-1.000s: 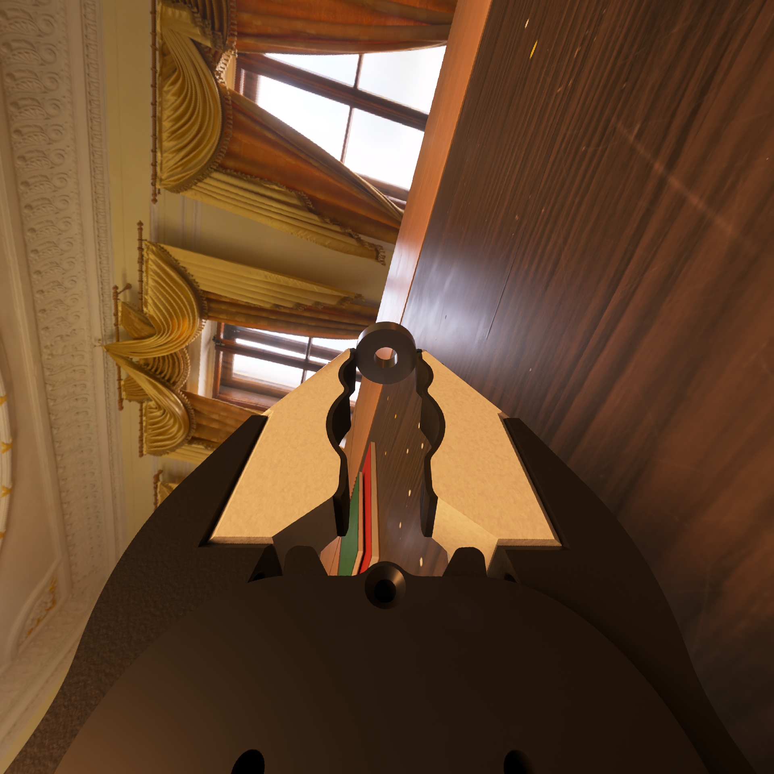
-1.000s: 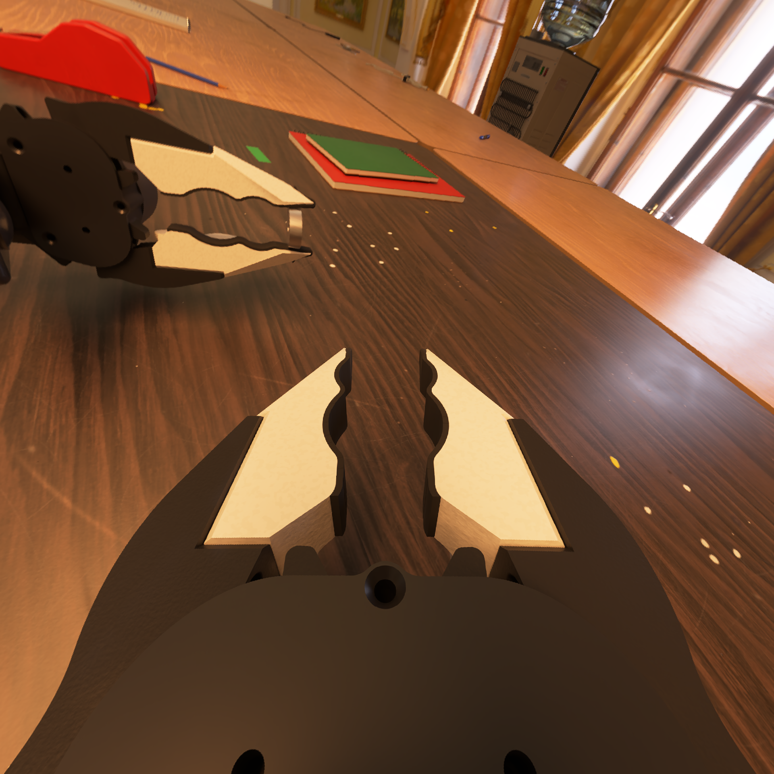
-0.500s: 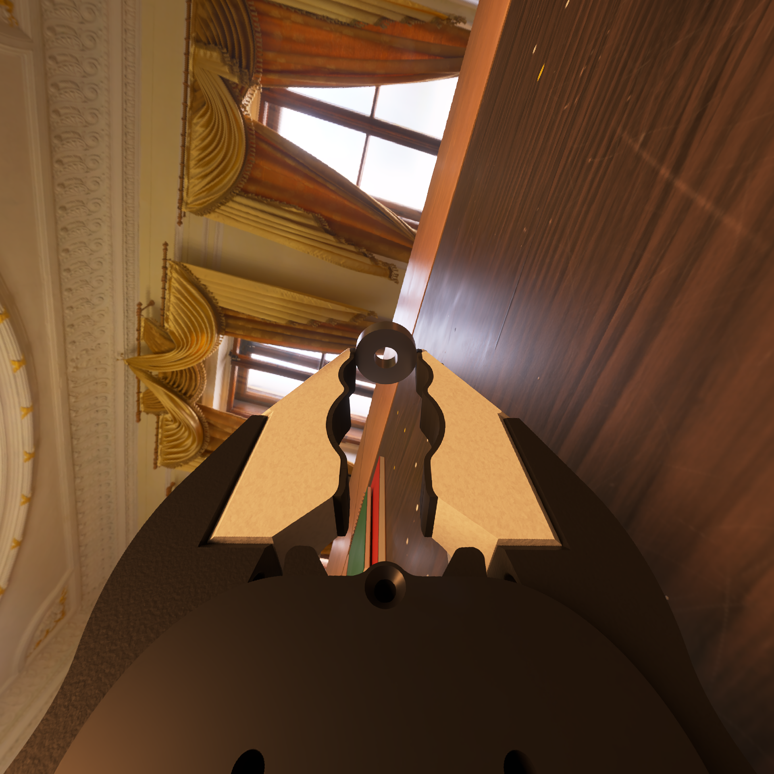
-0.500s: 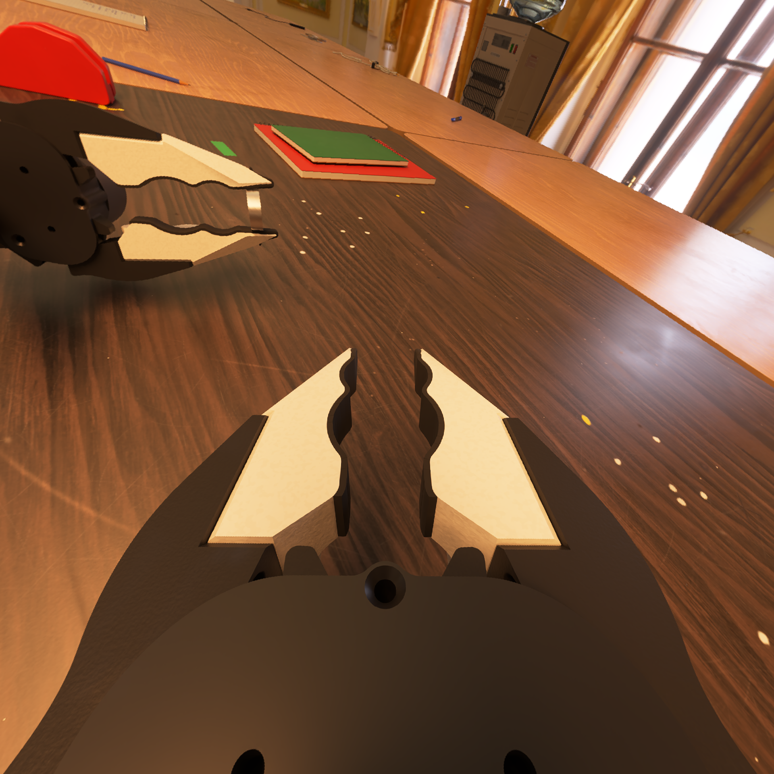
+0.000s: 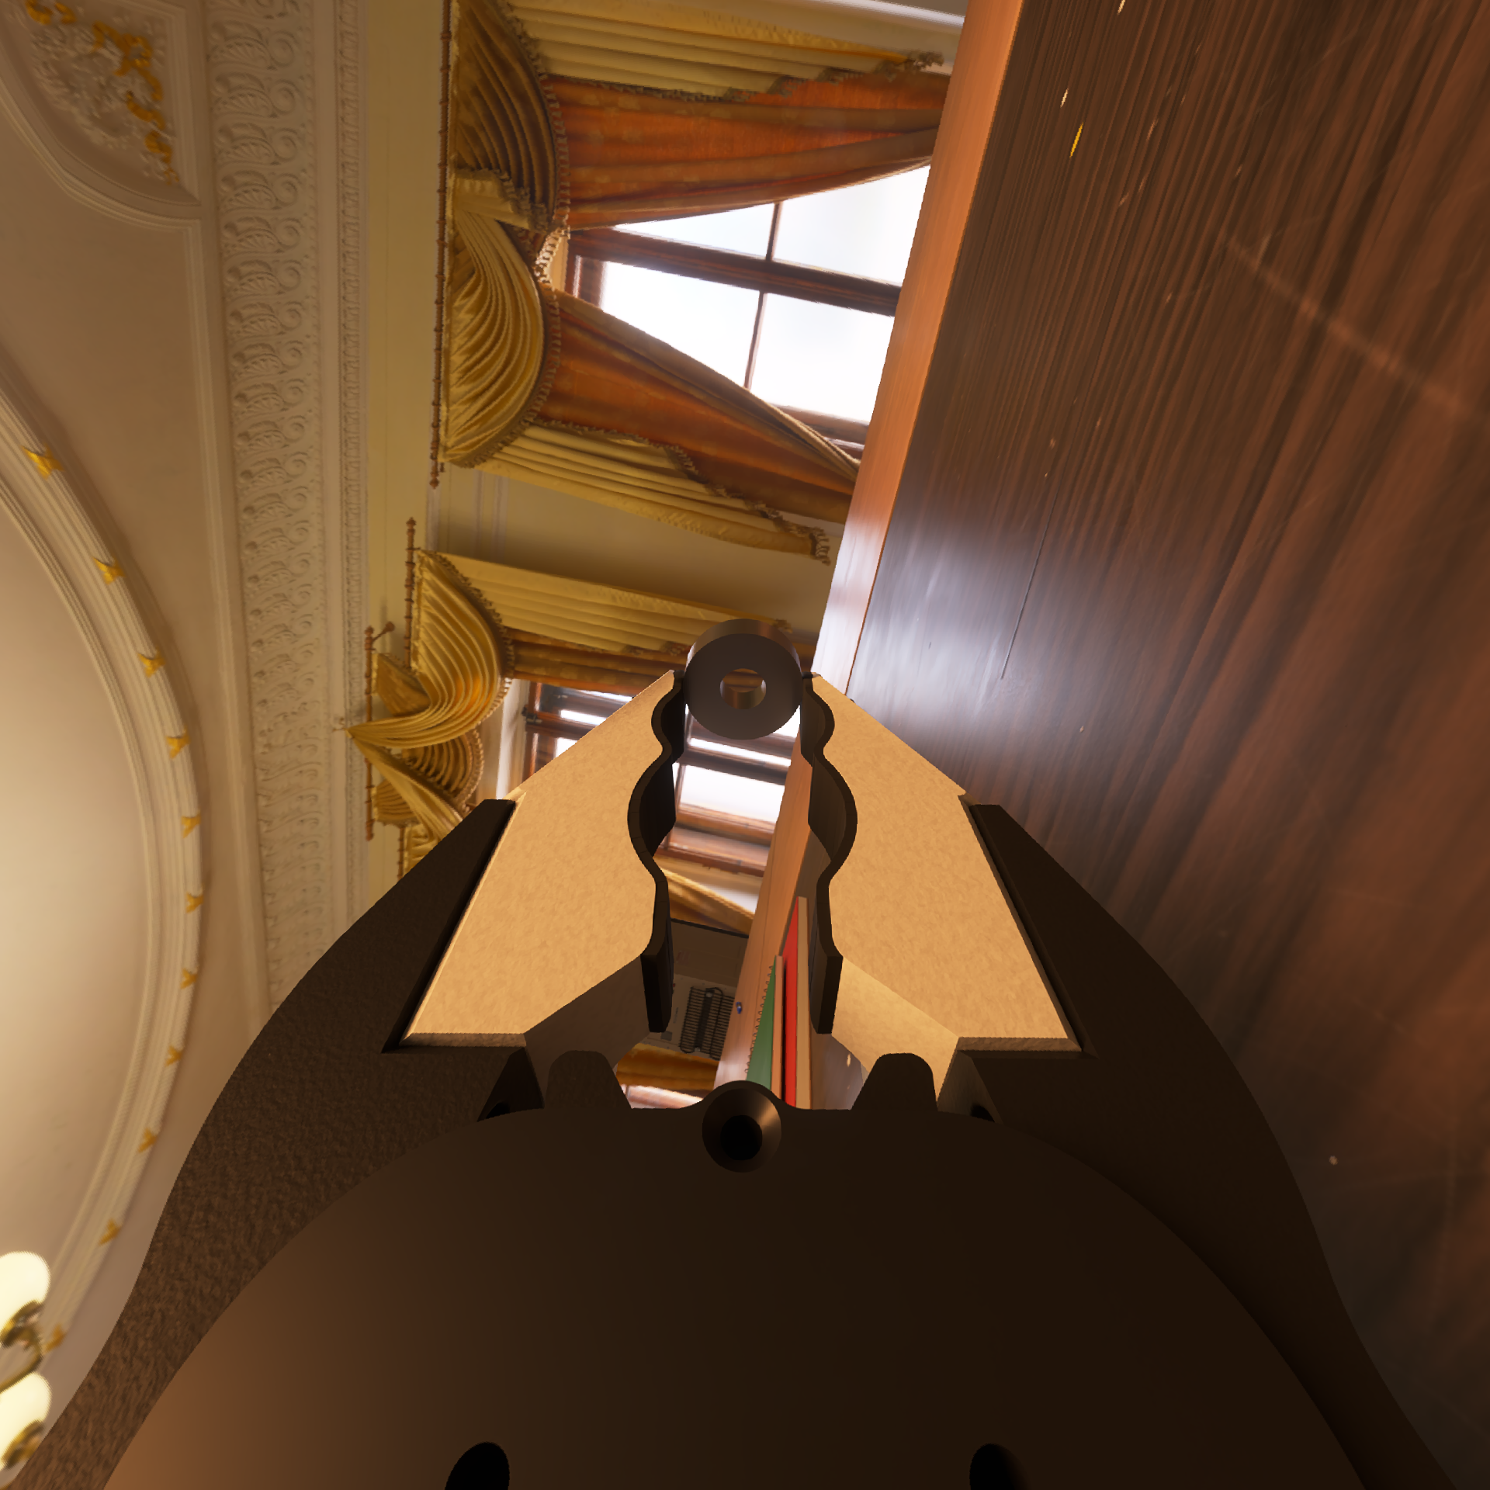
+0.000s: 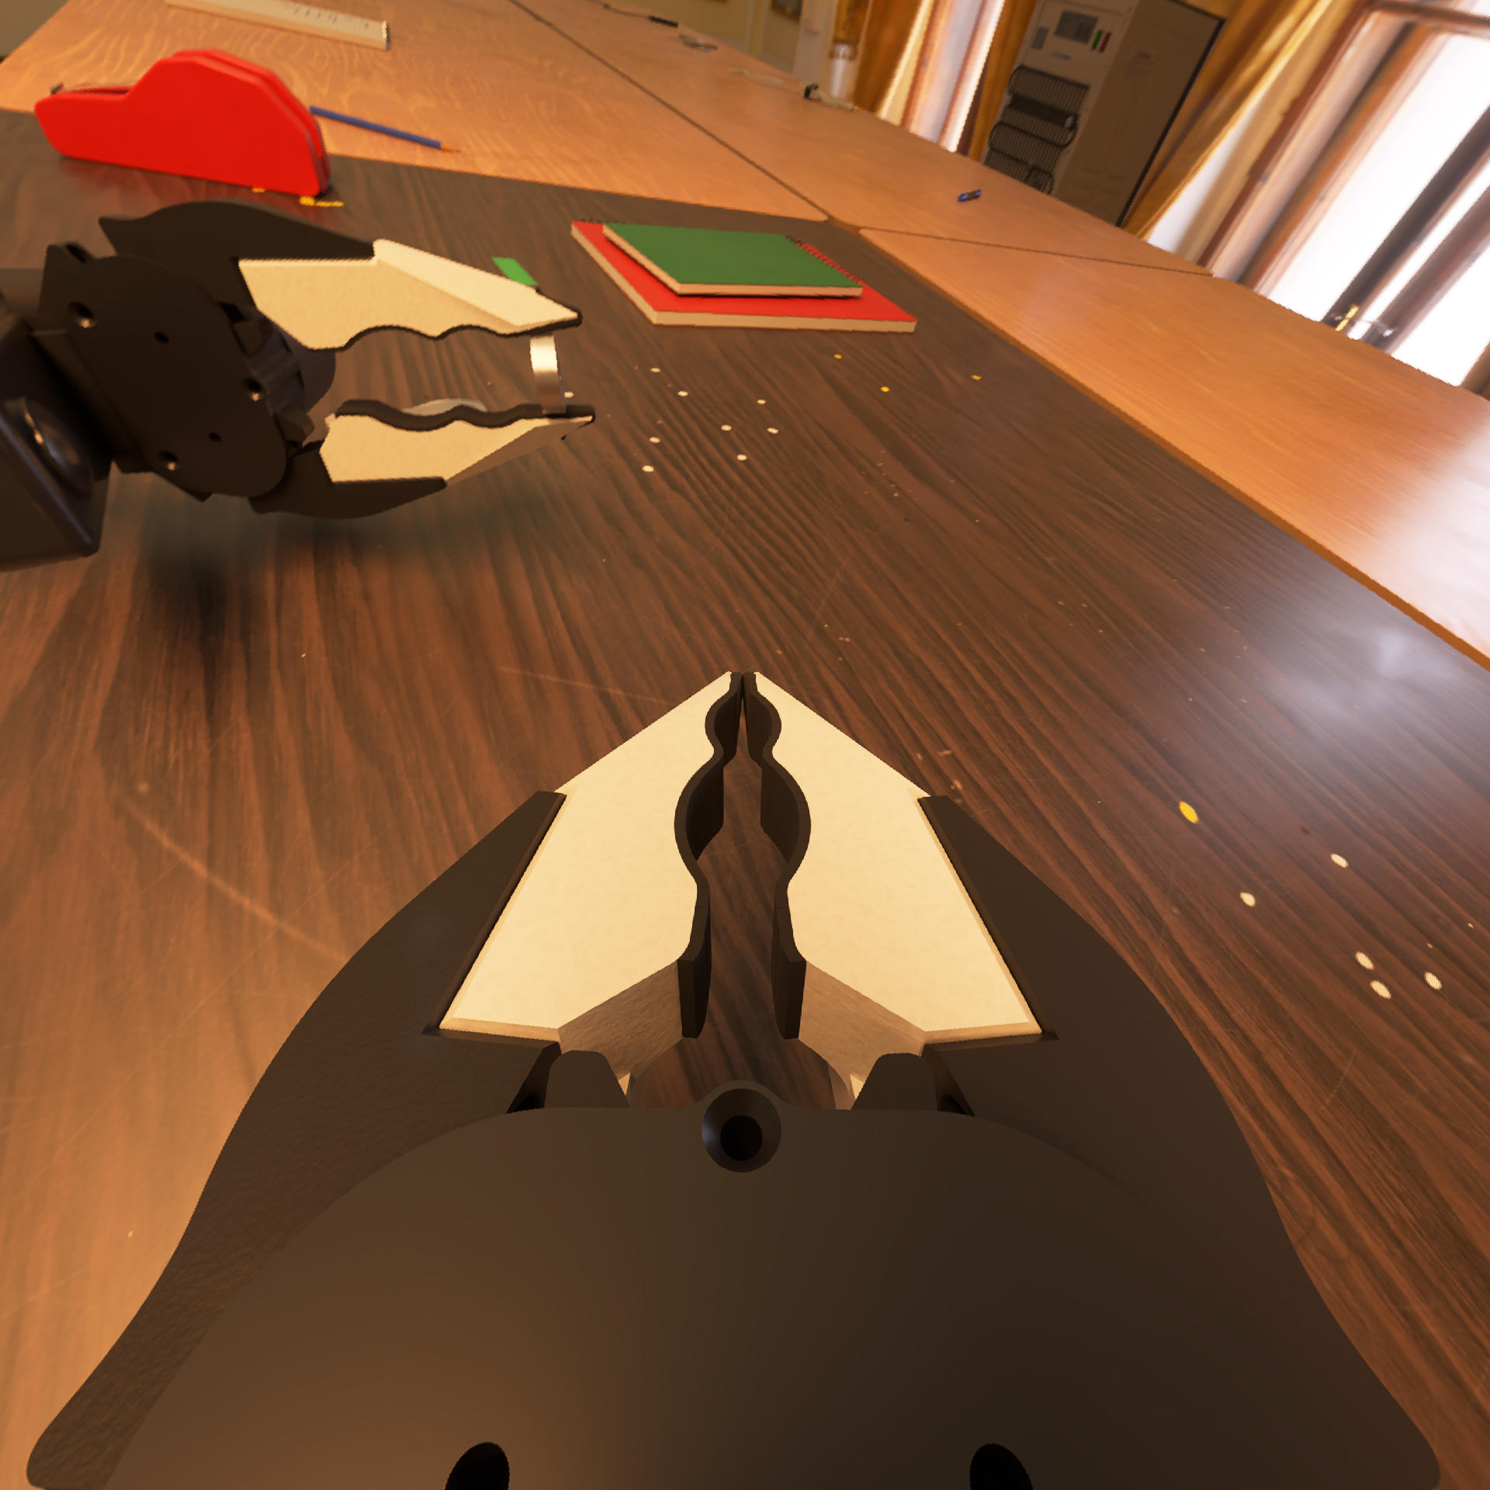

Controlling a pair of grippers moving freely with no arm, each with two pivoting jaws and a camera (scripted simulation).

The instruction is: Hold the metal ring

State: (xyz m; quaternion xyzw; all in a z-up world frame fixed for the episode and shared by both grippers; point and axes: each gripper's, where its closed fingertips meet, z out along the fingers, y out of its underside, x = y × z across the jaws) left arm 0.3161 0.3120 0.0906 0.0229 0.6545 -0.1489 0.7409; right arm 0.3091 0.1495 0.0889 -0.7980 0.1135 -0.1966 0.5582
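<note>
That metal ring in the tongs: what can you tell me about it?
The ring is a small, thick, dull grey metal washer with a round hole through its middle. The left tongs pinch it by its rim at their very tips. In the right wrist view it stands on edge, clear above the dark table.

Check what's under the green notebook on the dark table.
A red notebook lies under the green notebook, its edges showing along the front and right. Both sit on the dark table. The covered middle of the red one cannot be seen.
</note>
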